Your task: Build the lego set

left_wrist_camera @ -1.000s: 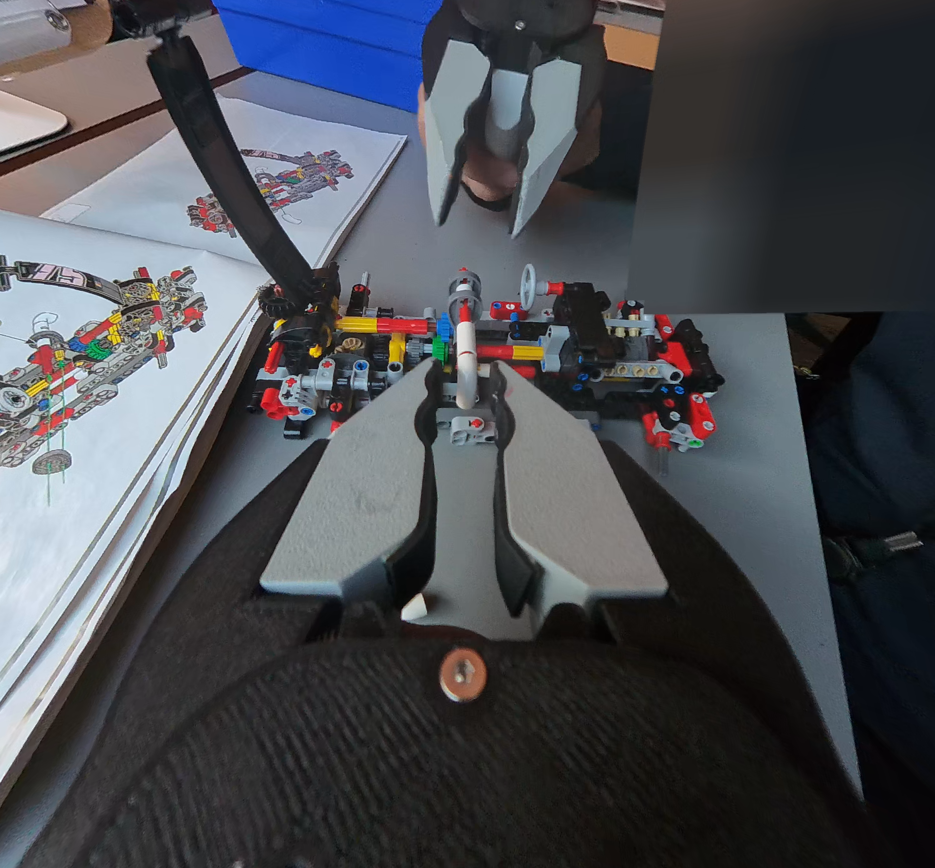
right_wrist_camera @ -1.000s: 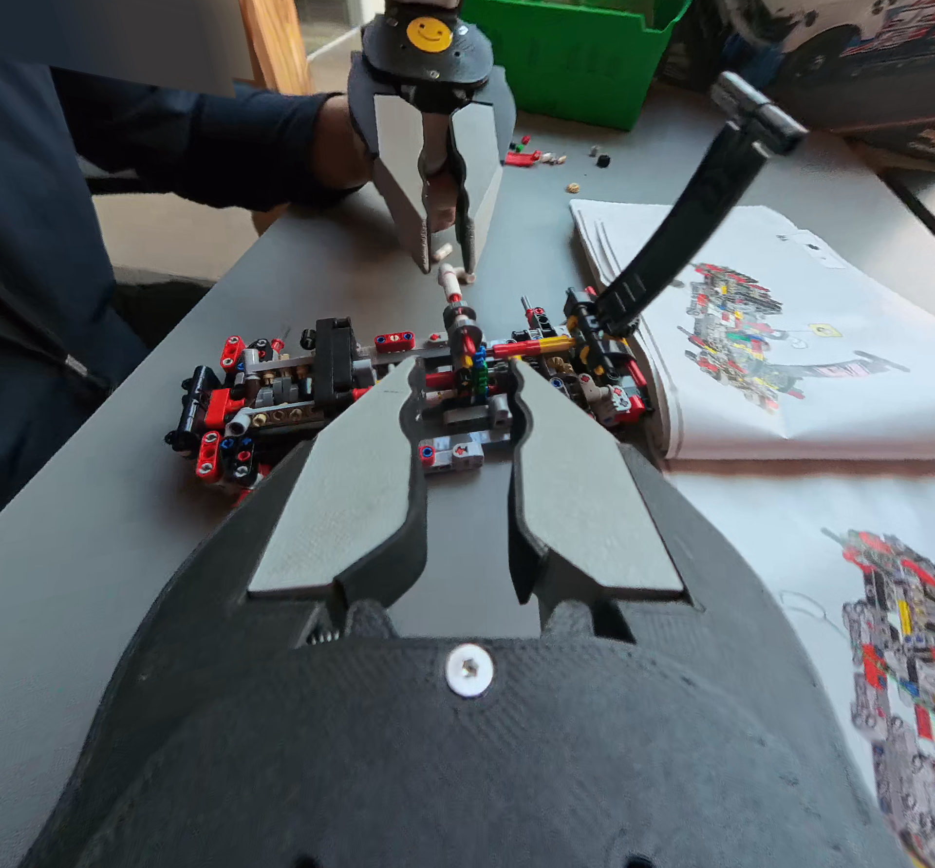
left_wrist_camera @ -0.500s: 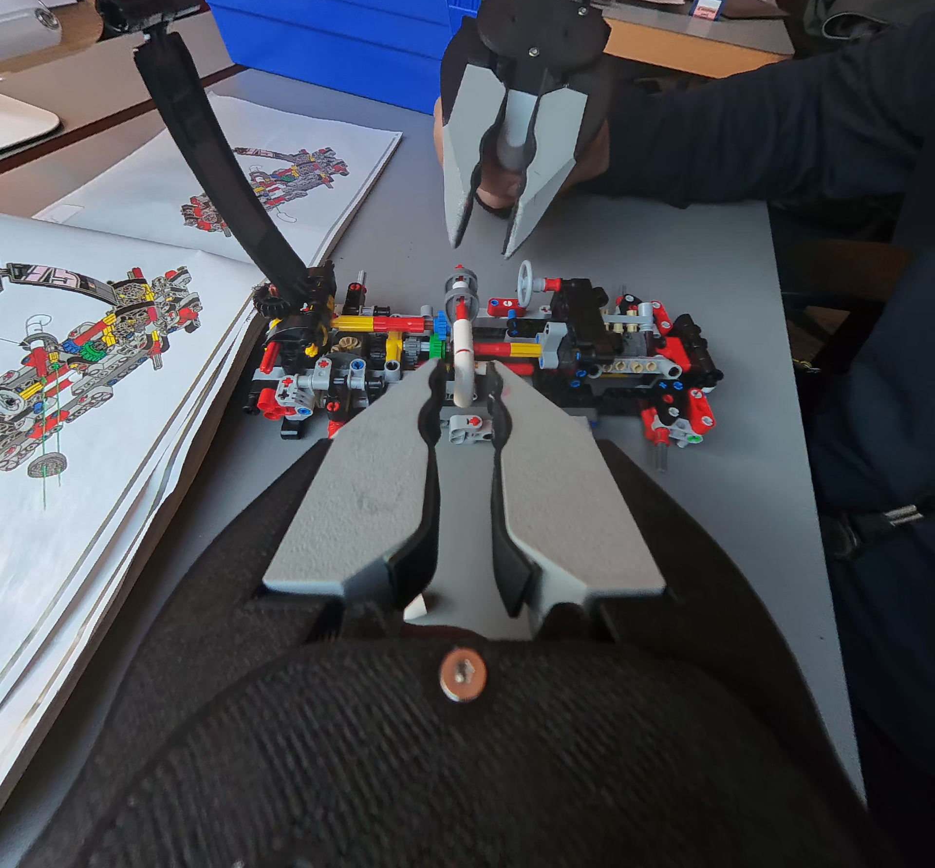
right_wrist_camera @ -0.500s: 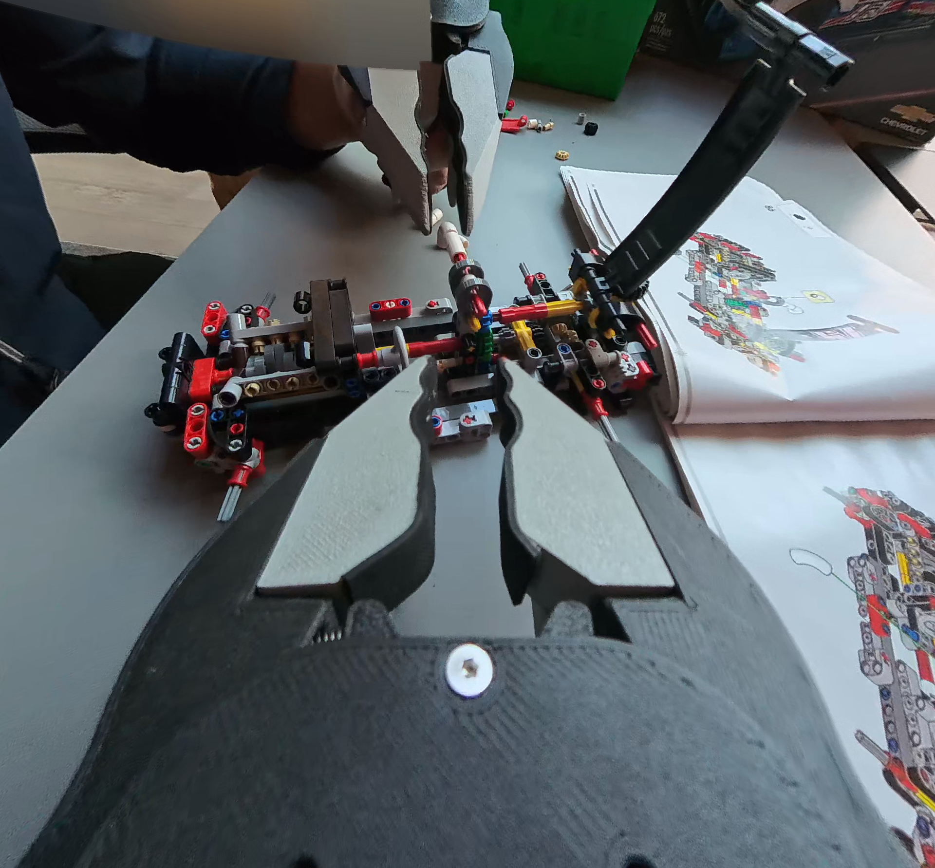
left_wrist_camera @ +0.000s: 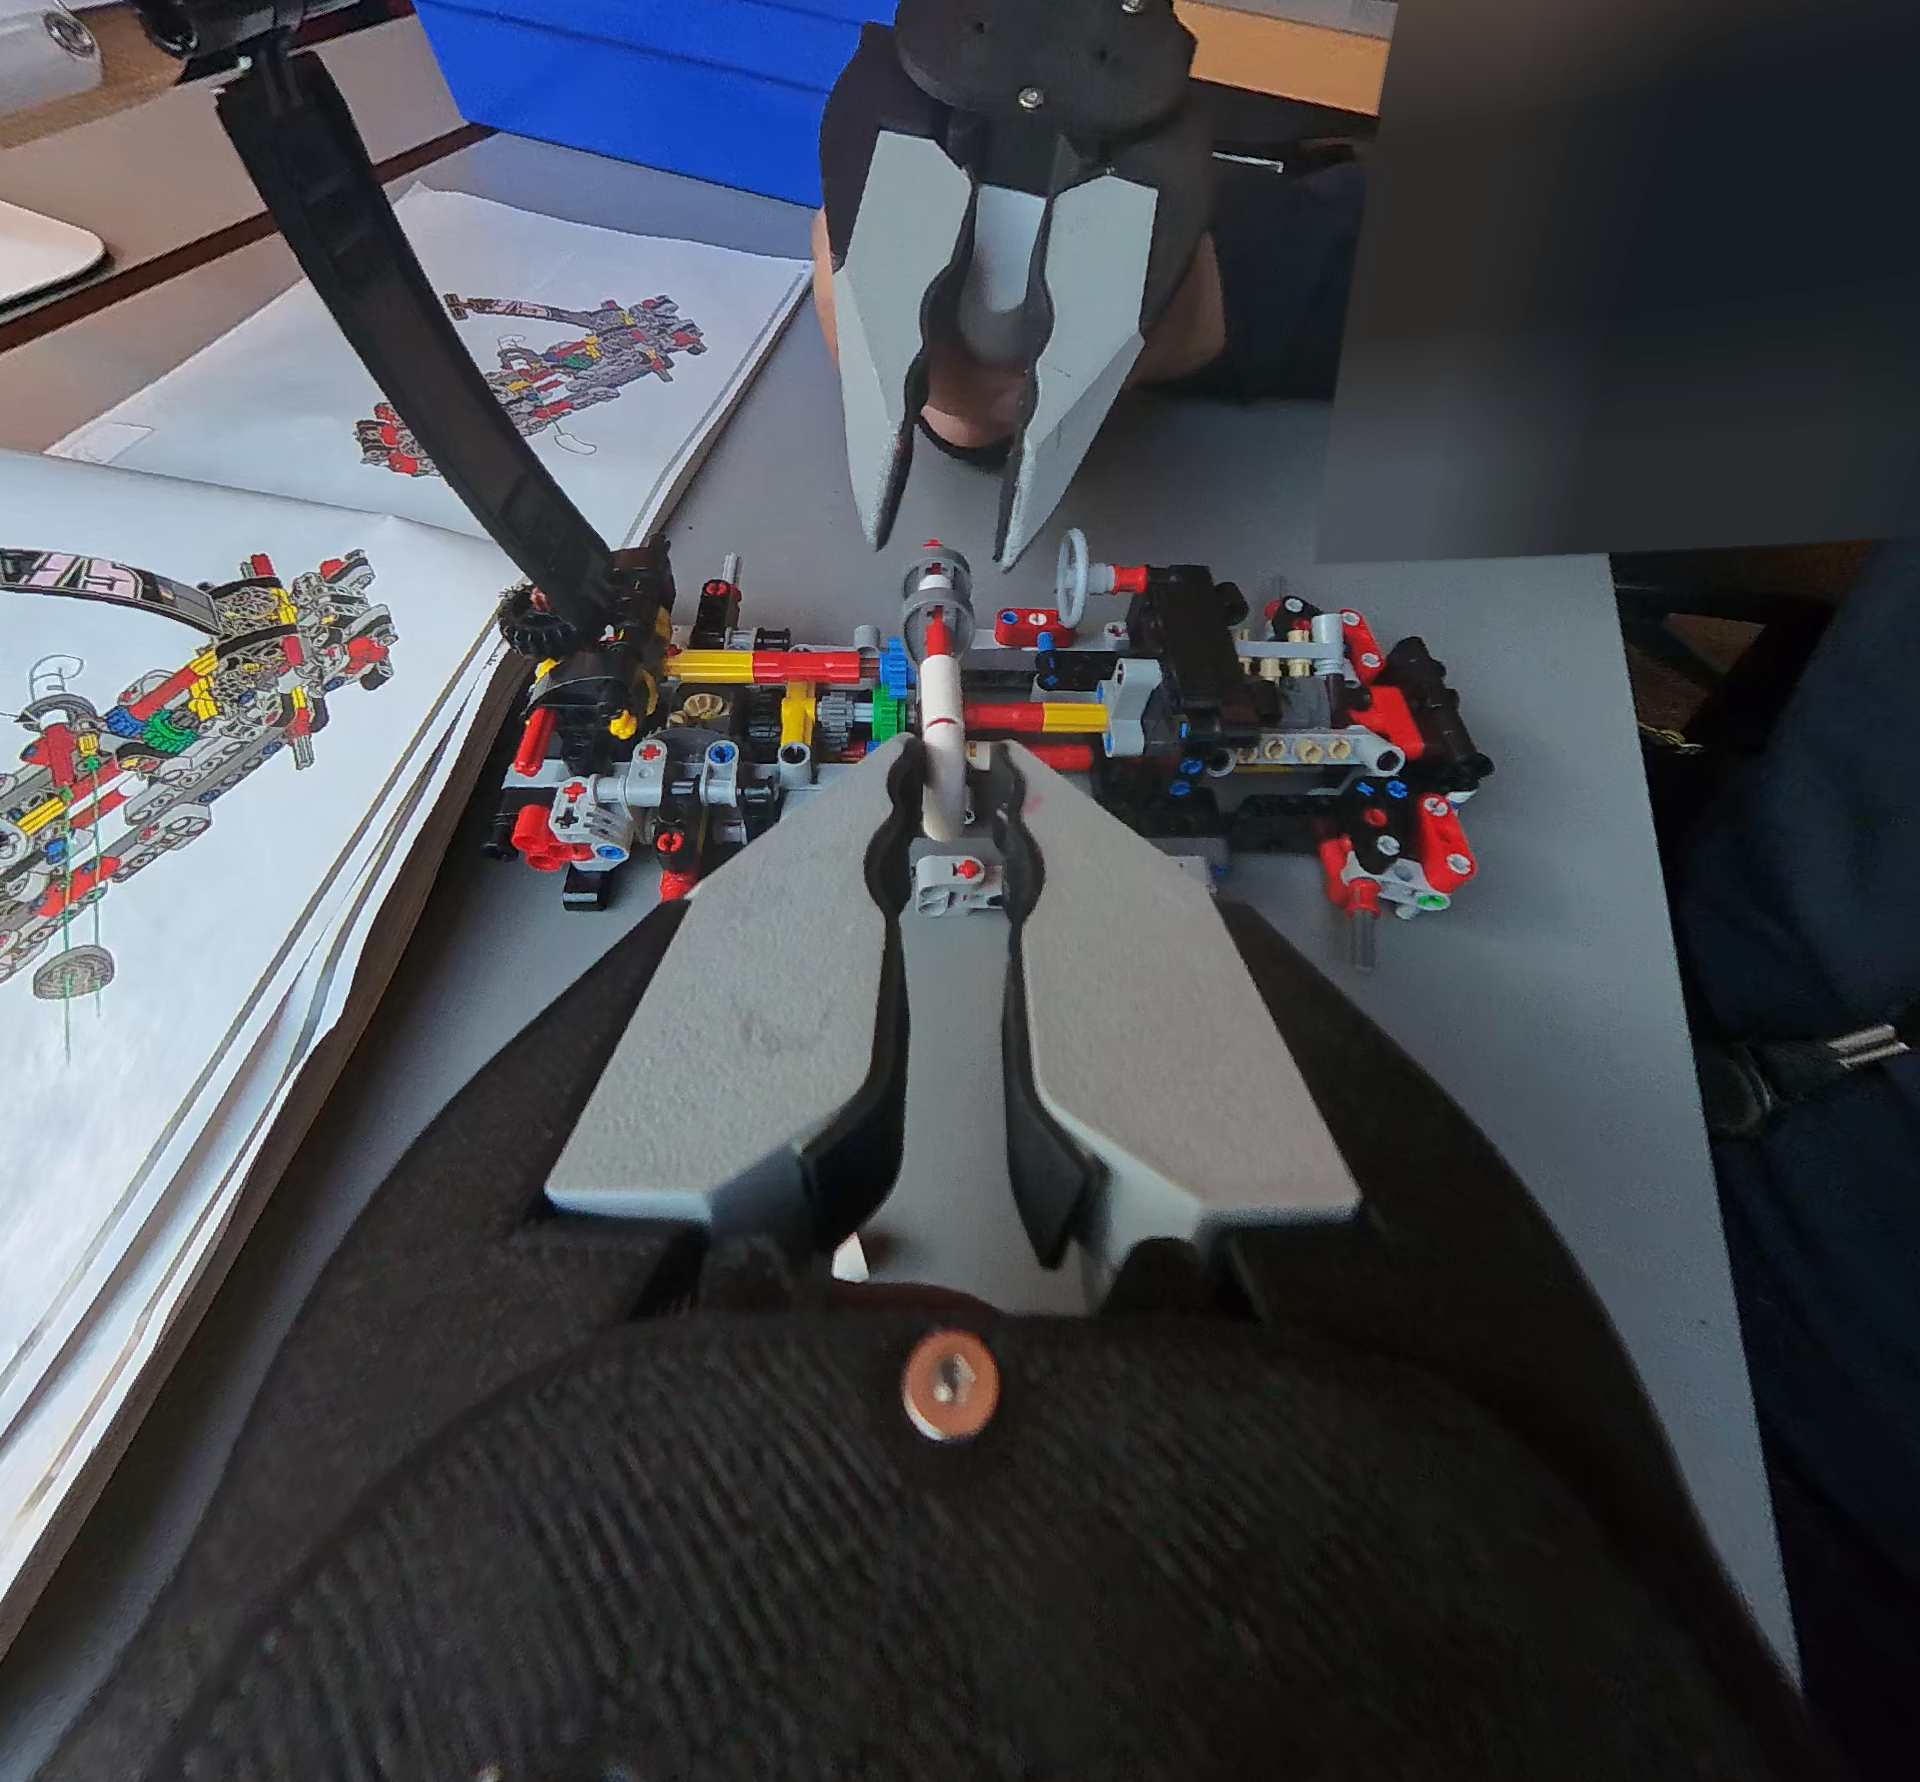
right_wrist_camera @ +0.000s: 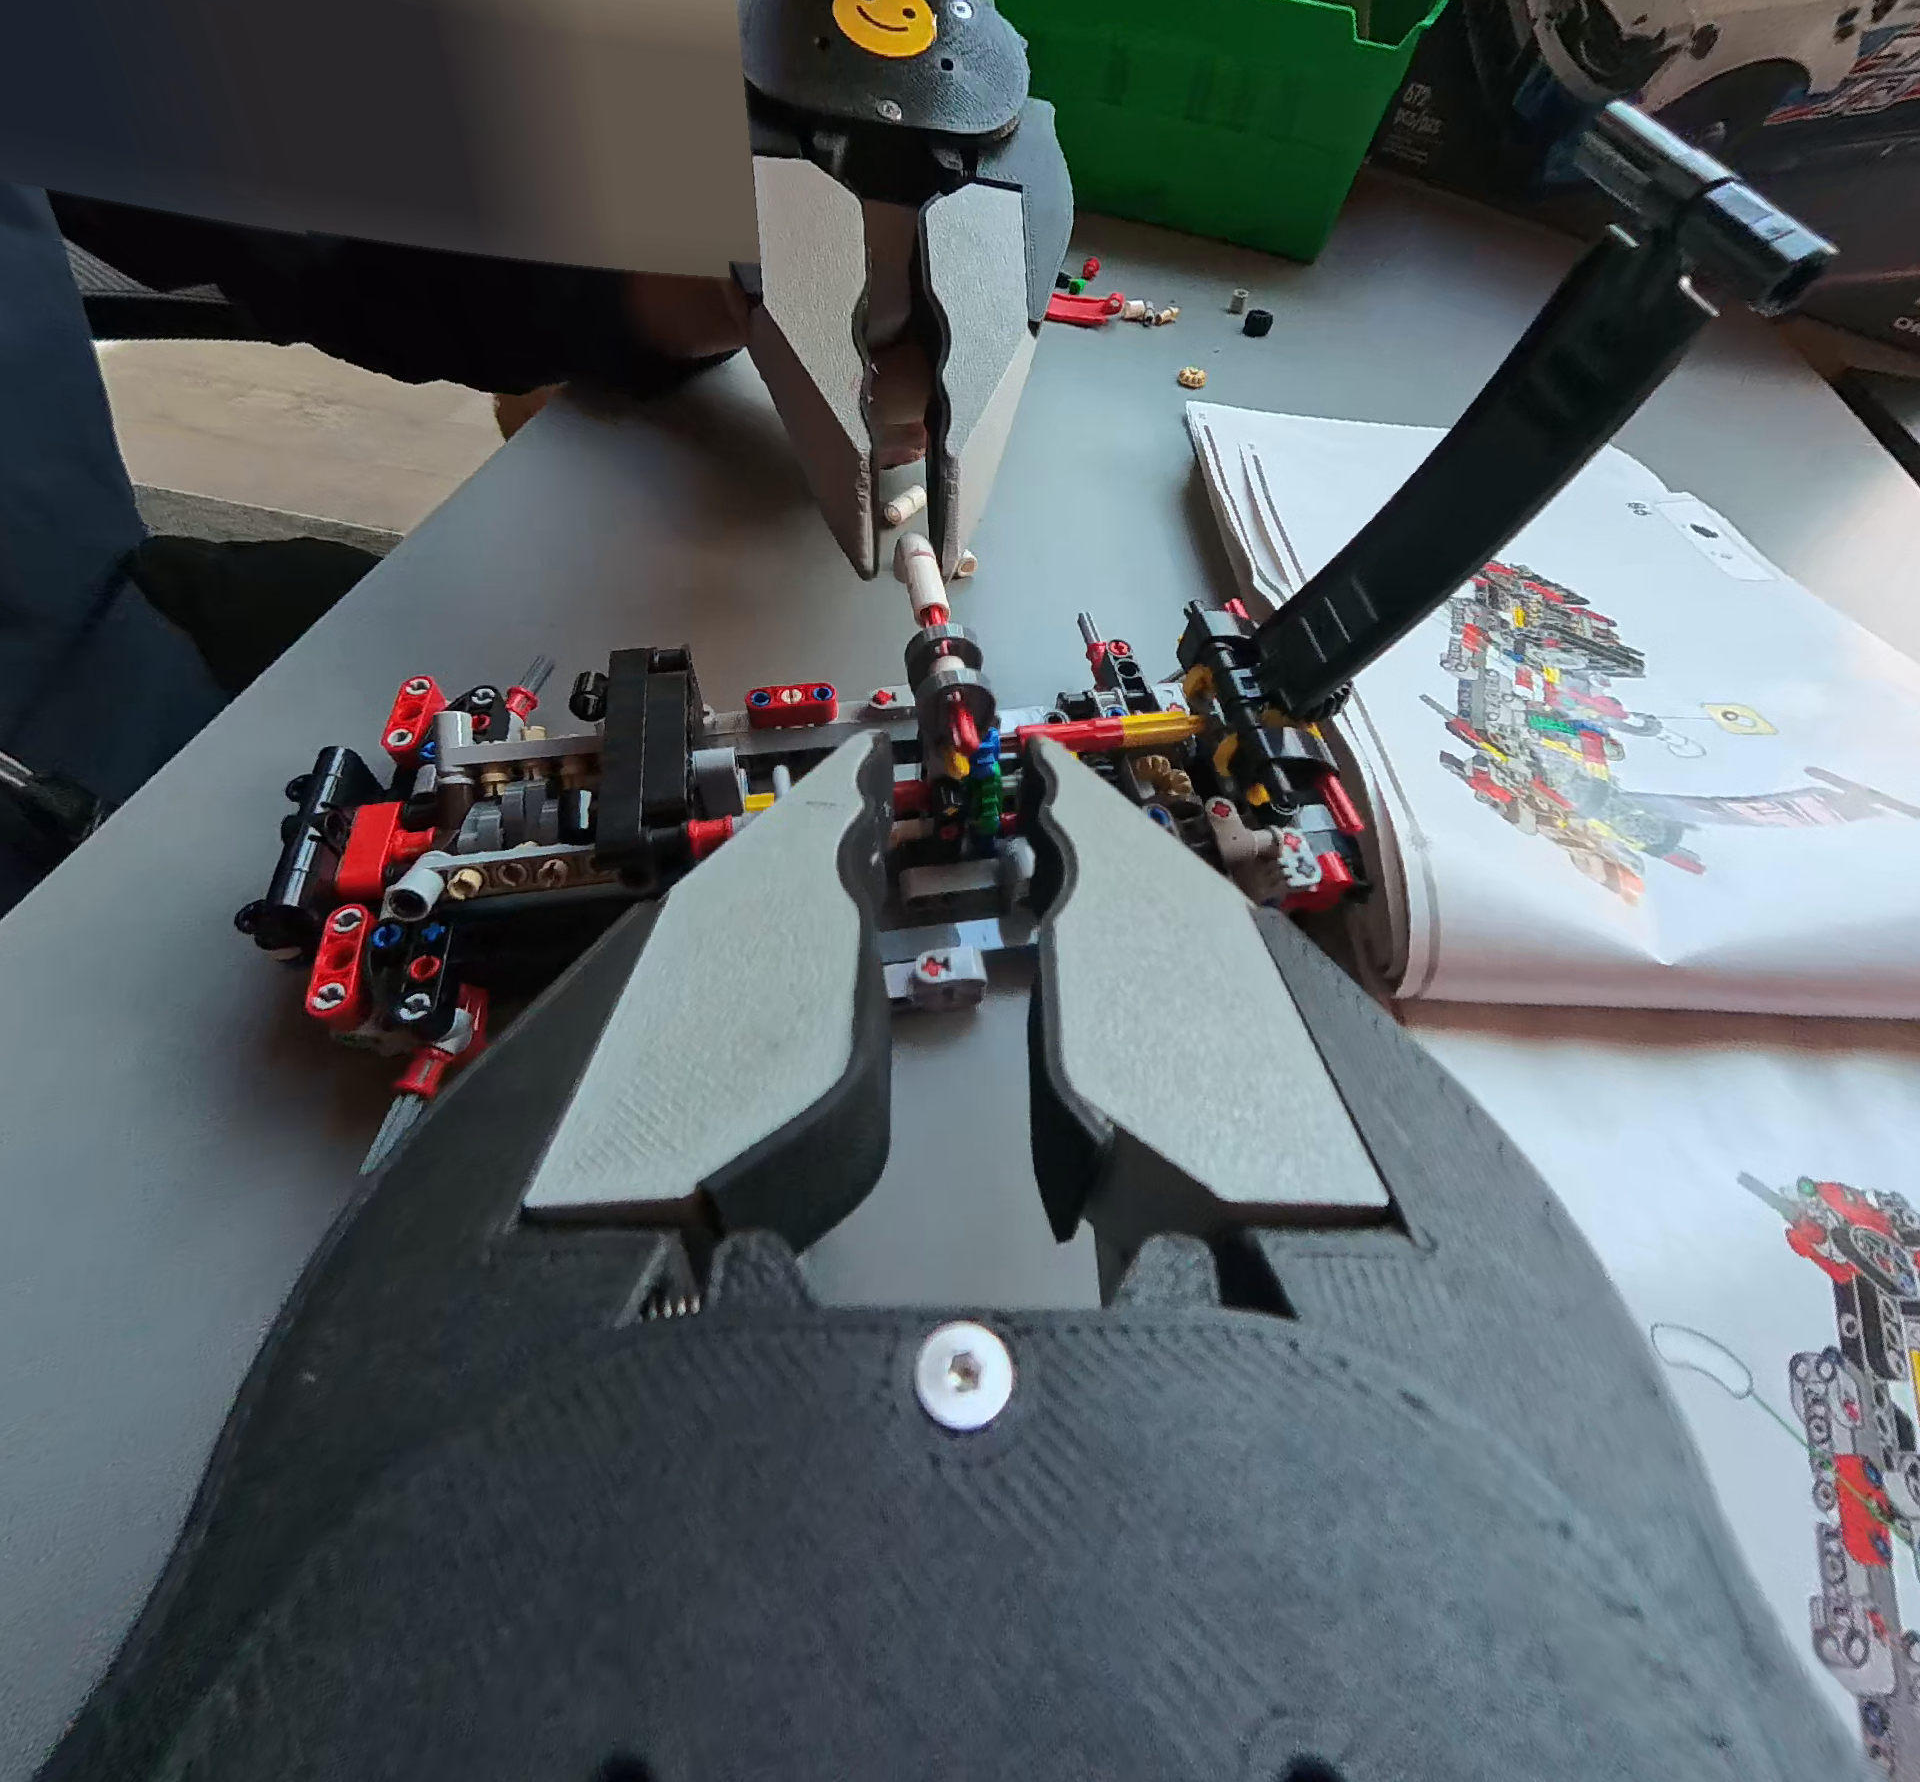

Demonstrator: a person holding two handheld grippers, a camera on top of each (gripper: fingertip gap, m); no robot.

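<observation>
A multicoloured brick-built chassis (left_wrist_camera: pixel 1195 724) lies on the grey table (left_wrist_camera: pixel 1507 1057). A white curved tube (left_wrist_camera: pixel 940 745) sticks out of its middle on a red axle that passes through grey rings (left_wrist_camera: pixel 935 589). My left gripper (left_wrist_camera: pixel 956 761) has its fingers around the tube's free end. One pad touches it and a thin gap shows at the other, so it is open. The right wrist view shows the same left gripper (right_wrist_camera: pixel 909 563) and tube (right_wrist_camera: pixel 916 574). My right gripper (right_wrist_camera: pixel 961 761) is open. Its tips straddle the chassis's (right_wrist_camera: pixel 520 828) gear section without pressing. In the left wrist view it (left_wrist_camera: pixel 940 543) hangs just above the rings.
A long black arm (left_wrist_camera: pixel 416 330) rises from one end of the chassis. Open instruction booklets (left_wrist_camera: pixel 156 901) lie beside it. A blue bin (left_wrist_camera: pixel 644 18) and a green bin (right_wrist_camera: pixel 1195 70) stand at the table's edges. Small loose parts (right_wrist_camera: pixel 1143 311) lie near the green bin. A person's dark sleeve (right_wrist_camera: pixel 416 309) is behind. The tips of one gripper are about 5 cm away from the tips of the other.
My left gripper's jaws have narrowed around the white tube. My right gripper has come down closer to the grey rings; its jaws narrowed a second ago and have held since.
</observation>
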